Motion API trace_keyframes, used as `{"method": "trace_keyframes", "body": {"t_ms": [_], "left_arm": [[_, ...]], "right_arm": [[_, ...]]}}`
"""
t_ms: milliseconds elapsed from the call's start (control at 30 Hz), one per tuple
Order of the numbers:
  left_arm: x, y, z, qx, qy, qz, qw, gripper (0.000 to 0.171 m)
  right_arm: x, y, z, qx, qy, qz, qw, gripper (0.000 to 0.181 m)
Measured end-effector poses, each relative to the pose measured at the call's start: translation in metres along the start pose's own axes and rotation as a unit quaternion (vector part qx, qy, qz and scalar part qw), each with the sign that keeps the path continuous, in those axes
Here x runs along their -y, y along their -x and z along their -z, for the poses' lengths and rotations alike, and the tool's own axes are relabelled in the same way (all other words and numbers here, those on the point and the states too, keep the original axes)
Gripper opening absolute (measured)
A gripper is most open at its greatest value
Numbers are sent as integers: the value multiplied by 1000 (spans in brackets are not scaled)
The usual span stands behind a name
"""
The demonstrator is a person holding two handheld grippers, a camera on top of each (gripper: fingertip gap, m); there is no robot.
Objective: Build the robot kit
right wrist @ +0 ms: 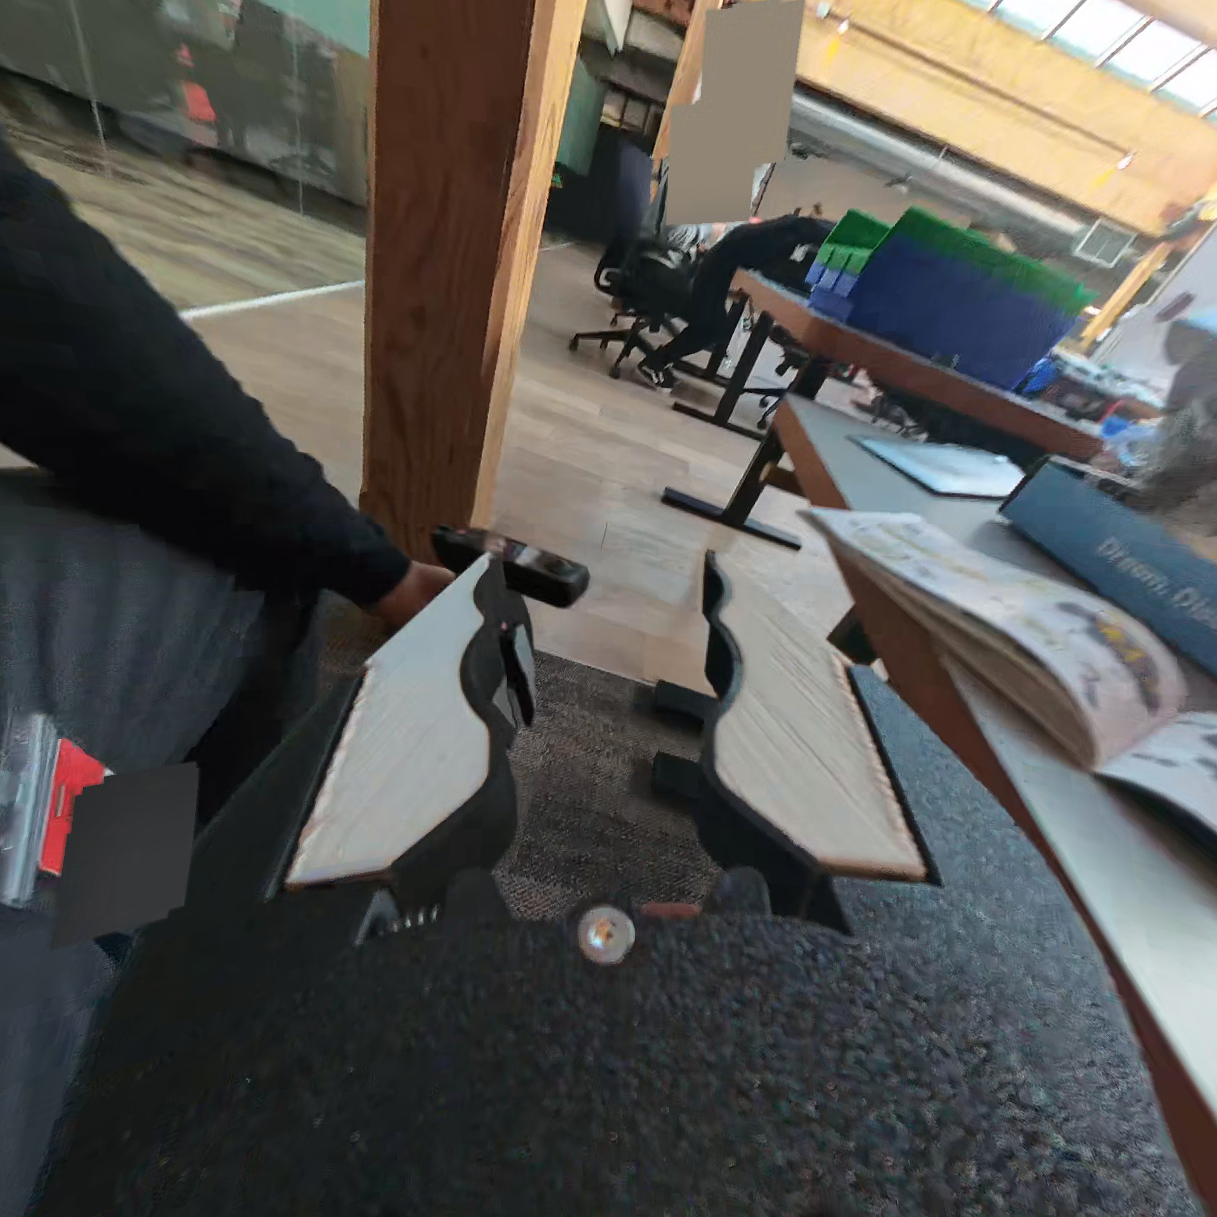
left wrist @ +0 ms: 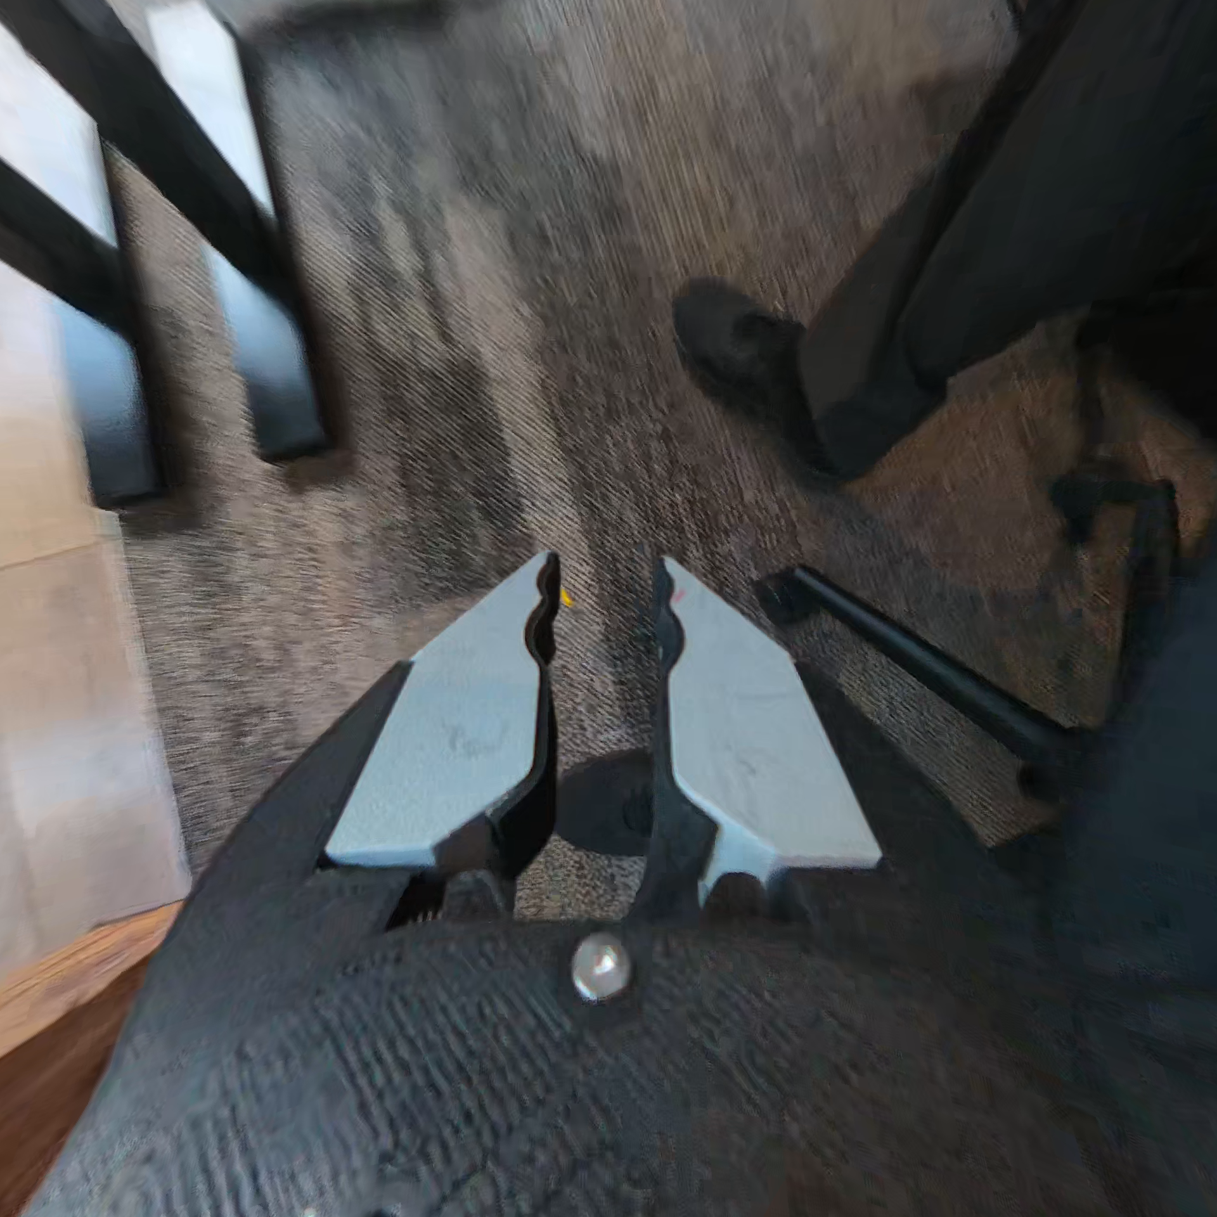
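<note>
Left gripper (left wrist: 609, 579) hanging parted, empty, above carpet (left wrist: 408, 369), shoe (left wrist: 731, 342) beyond. Right gripper (right wrist: 599, 593) gaping, empty, open book (right wrist: 1027, 652) just right of it.

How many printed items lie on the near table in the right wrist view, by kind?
Open magazine: 1
Closed dark blue book: 1
Flat pale sheet or folder: 1
Total: 3
Both lie beside the right gripper, which holds nothing.

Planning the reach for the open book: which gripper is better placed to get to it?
Right, probably. The right gripper is open at table height with the open book just to its right. The left gripper, also open, points down at the carpet.
</note>
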State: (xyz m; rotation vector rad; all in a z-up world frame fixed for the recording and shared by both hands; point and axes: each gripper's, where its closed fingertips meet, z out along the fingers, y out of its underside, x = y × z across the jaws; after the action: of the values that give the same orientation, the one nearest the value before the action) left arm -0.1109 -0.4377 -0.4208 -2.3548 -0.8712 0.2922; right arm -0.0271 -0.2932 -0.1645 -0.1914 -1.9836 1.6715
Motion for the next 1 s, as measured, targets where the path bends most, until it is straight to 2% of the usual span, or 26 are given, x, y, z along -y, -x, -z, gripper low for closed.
{"method": "trace_keyframes", "body": {"t_ms": [100, 167, 200, 233, 300, 367, 433, 567, 633, 667, 700, 733, 767, 800, 900, 1000], "left_arm": [[-52, 9, -113, -82, 69, 37, 994, 29], [-99, 26, -184, -63, 107, 85, 989, 33], [-125, 35, -213, -37, 127, 124, 983, 28], [-147, 39, -236, -23, 137, 155, 978, 21], [-173, 32, -270, -37, 123, 171, 977, 36], [-199, 35, -299, -8, 141, 171, 975, 32], [-219, 37, -322, 9, 163, 182, 970, 35], [-235, 43, -356, 23, 164, 215, 962, 39], [-243, 46, -367, 39, 174, 219, 959, 30], [-245, 42, -372, 30, 180, 222, 958, 33], [-252, 39, -376, 28, 193, 219, 956, 32], [-260, 42, -378, 48, 212, 214, 952, 19], [-260, 49, -380, 69, 207, 213, 952, 6], [-257, 49, -382, 68, 201, 217, 953, 14], [-258, 51, -382, 88, 189, 225, 952, 7], [-259, 51, -381, 62, 196, 244, 948, 3]], "right_arm": [[-50, 7, -17, 33, 51, -46, 997, 60], [-76, 4, -18, 42, 91, -62, 993, 63], [-78, 0, -20, 34, 89, -70, 993, 65], [-74, -3, -20, 30, 80, -74, 994, 63], [-81, -12, -24, -2, 90, -56, 994, 52], [-96, -18, -31, -14, 111, -35, 993, 53], [-106, -26, -38, -20, 124, -34, 991, 52], [-111, -40, -44, -30, 115, -56, 991, 43], [-113, -43, -46, -27, 112, -68, 991, 43], [-115, -43, -47, -25, 112, -73, 991, 43], [-117, -43, -48, -23, 112, -75, 991, 43], [-120, -42, -48, -24, 118, -73, 990, 43], [-123, -42, -47, -27, 123, -67, 990, 43], [-124, -42, -46, -30, 124, -61, 990, 42], [-125, -44, -45, -33, 123, -60, 990, 40], [-124, -42, -46, -25, 115, -64, 991, 40]]}}
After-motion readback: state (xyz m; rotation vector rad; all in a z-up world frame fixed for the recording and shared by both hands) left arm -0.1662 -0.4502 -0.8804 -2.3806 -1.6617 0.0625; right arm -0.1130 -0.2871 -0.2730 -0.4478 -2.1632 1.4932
